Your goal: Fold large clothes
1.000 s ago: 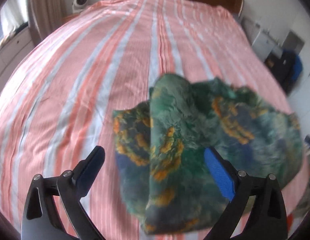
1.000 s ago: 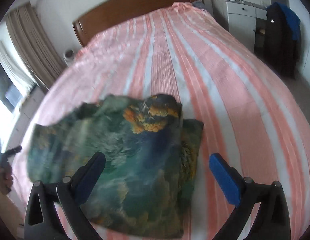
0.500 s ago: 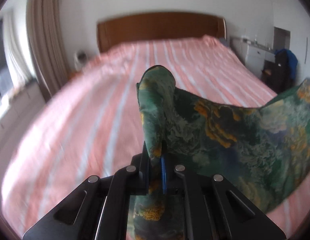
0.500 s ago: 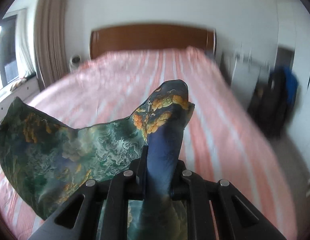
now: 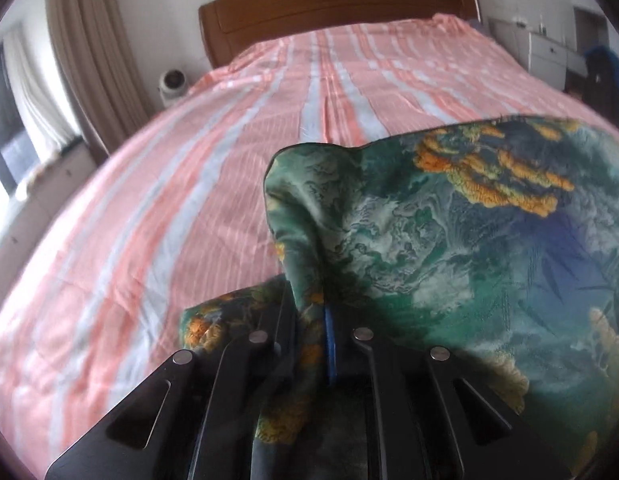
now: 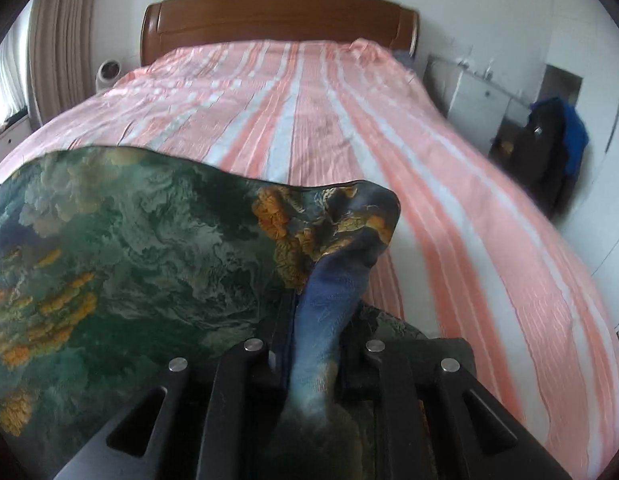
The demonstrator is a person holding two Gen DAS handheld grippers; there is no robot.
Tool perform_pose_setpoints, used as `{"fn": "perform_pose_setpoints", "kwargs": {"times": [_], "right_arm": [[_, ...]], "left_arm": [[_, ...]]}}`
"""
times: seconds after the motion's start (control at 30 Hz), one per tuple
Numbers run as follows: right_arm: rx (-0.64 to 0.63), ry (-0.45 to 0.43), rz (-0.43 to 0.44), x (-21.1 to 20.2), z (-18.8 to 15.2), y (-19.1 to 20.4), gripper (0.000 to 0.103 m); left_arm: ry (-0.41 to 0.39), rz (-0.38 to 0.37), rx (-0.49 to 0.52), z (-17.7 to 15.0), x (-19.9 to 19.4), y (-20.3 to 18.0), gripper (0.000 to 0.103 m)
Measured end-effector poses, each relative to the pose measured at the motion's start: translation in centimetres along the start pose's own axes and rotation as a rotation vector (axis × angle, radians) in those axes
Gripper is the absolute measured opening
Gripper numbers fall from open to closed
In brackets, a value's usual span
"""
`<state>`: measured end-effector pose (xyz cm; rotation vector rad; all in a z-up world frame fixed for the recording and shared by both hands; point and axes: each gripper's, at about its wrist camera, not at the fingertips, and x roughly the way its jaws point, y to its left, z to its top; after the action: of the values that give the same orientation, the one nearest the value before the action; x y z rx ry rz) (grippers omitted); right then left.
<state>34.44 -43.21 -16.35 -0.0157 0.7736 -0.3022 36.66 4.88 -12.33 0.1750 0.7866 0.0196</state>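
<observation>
The garment is a green, blue and orange patterned cloth [image 5: 449, 240]. My left gripper [image 5: 315, 320] is shut on its left corner, and the cloth stretches away to the right, lifted above the bed. My right gripper [image 6: 313, 320] is shut on the other corner of the same cloth [image 6: 129, 248], which spreads to the left in the right wrist view. A lower layer of the cloth hangs under both grippers. The pads are mostly hidden by fabric.
The pink and white striped bed [image 5: 189, 184] lies below and ahead, with a wooden headboard [image 6: 277, 16] at the far end. A curtain [image 5: 85, 40] and a small fan [image 5: 173, 80] are at the left. A white cabinet [image 6: 477, 100] and a dark bag [image 6: 549, 148] stand at the right.
One second ago both grippers were open over the cloth lying on the bed. They closed on its corners and lifted it; since half a second ago both views have tilted down toward the bed.
</observation>
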Motion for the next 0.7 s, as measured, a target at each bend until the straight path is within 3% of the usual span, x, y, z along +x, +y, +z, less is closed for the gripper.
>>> {"fn": "perform_pose_setpoints", "kwargs": {"times": [0.2,0.37,0.47,0.5,0.57,0.6,0.63,0.7], "right_arm": [[0.034,0.0,0.032,0.5,0.1,-1.0,0.019],[0.044,0.001,0.034,0.0,0.2,-0.6,0.023],[0.054,0.014,0.029,-0.2,0.4,-0.9,0.034],[0.071,0.03,0.032,-0.3,0.6,-1.4,0.039],[0.107,0.059,0.043,-0.5,1.1,-2.3,0.067],[0.129,0.073,0.056,-1.0,1.5,-3.0,0.074],[0.149,0.066,0.064,-2.1,2.0,-3.6,0.082],[0.157,-0.005,0.053,-5.4,2.6,-4.5,0.082]], "left_arm": [[-0.004,-0.018,-0.019,-0.1,0.0,0.3,0.011],[0.007,0.022,0.012,0.3,0.2,-0.5,0.013],[0.023,0.07,0.046,0.6,-0.6,-0.8,0.025],[0.032,0.085,0.055,0.9,-1.1,-0.8,0.035],[0.043,0.096,0.048,1.4,-3.0,-0.4,0.059],[0.028,0.083,0.032,1.5,-4.4,-0.1,0.077],[-0.008,0.044,0.01,1.5,-6.4,0.2,0.085],[-0.056,-0.034,0.009,1.3,-9.6,-0.4,0.088]]}}
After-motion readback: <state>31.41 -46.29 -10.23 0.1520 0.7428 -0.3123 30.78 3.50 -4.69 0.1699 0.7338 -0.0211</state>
